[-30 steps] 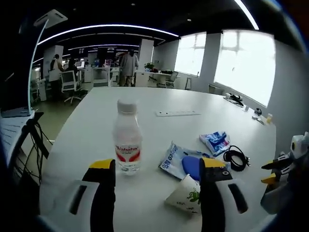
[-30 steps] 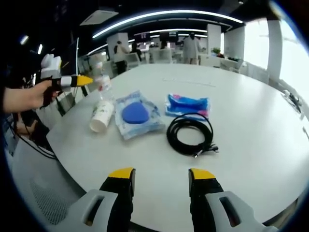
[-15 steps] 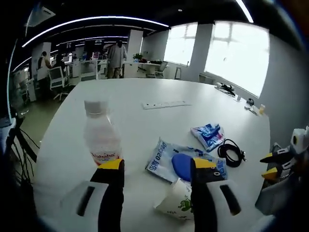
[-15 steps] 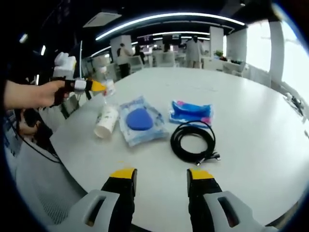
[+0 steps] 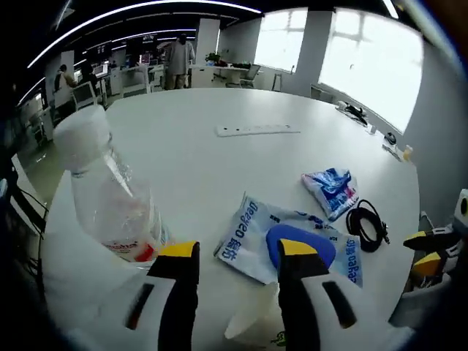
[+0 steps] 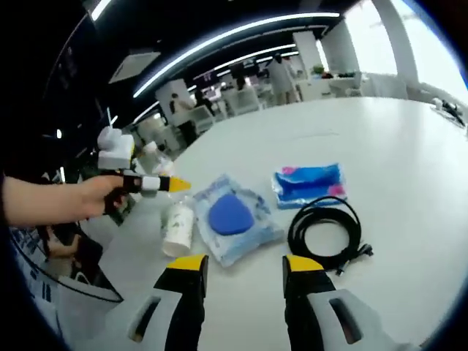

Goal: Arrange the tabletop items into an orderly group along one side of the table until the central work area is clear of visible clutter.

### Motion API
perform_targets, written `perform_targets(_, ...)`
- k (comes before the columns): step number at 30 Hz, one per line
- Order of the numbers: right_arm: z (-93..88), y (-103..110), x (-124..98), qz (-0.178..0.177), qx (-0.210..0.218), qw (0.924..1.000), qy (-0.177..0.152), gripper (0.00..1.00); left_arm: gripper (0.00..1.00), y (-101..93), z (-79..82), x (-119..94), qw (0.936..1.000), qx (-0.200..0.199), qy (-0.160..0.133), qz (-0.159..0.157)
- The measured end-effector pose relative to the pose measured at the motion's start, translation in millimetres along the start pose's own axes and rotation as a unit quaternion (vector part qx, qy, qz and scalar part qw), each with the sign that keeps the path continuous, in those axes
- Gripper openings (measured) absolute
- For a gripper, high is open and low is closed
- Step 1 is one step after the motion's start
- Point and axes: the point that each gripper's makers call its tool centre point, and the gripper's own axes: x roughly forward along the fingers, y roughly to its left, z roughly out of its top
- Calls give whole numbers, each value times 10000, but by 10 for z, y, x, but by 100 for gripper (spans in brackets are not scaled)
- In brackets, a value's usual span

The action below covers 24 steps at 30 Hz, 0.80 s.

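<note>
Presently, left gripper (image 5: 232, 250): held low over the near table edge with its yellow-tipped jaws moderately apart and nothing between them; it is also seen from the right gripper view, carried in a hand (image 6: 89, 197).
Right gripper (image 6: 240, 262): jaws parted and empty, raised above the table (image 5: 175, 146) short of the clutter.
Paper cup (image 6: 176, 225): lying on its side just below the left jaws; a white tapered cylinder with green print, judged light enough to roll or crush if nudged.
Water bottle (image 5: 102, 194): upright just left of the left jaws; clear ribbed plastic, white cap, red-and-white label. A topple is judged likely if it is clipped by a jaw, since it stands close to the table edge.
Blue pouch (image 5: 289, 241): flat crinkled plastic with a blue rounded insert, lying beside the cup; slippage is to be expected on the glossy film.
Black cable (image 6: 325, 231): a loose coil right of the pouch; it may uncoil if lifted by one loop.
Small blue packet (image 6: 308, 181): soft and crumpled, beyond the cable.
Power strip (image 5: 257, 129): long, white, flat, well apart at the table's middle.
</note>
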Motion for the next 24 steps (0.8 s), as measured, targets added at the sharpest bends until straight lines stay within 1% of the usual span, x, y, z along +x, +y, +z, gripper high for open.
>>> perform_targets(2, -49, 15, 38, 28, 198, 9998, 29, 40, 40, 27, -73, 42, 9998, 24, 200, 33)
perform_targets(4, -121, 17, 92, 23, 354, 9993, 105, 40, 41, 40, -98, 89, 9997, 15, 236, 5)
perform_targets(5, -154, 20, 124, 18, 396, 9991, 150, 39, 41, 41, -114, 107, 9996, -16, 282, -23)
perform_targets(8, -186, 35, 182, -33, 388, 9991, 191, 37, 42, 86, -160, 170, 9991, -103, 417, 47)
perform_targets(12, -185, 79, 281, 52, 592, 9980, 209, 37, 41, 101, -190, 250, 9986, -225, 478, 47)
perform_targets(15, -190, 74, 343, 53, 636, 9977, 232, 36, 40, 126, -225, 298, 9982, -268, 533, 76)
perform_targets(17, -204, 62, 388, 59, 701, 9972, 266, 36, 39, 122, -229, 326, 9980, -375, 514, 48)
perform_targets(18, -211, 60, 412, 79, 774, 9966, 276, 36, 39, 110, -211, 339, 9980, -442, 446, 14)
perform_targets(19, -219, 62, 429, 96, 823, 9961, 290, 37, 38, 106, -188, 354, 9980, -511, 364, -7)
perform_targets(22, -253, 64, 487, 89, 849, 9957, 372, 36, 32, 117, -238, 386, 9977, -458, 503, 13)
perform_targets(24, -265, 69, 516, 107, 933, 9948, 399, 36, 26, 102, -250, 403, 9976, -476, 503, -56)
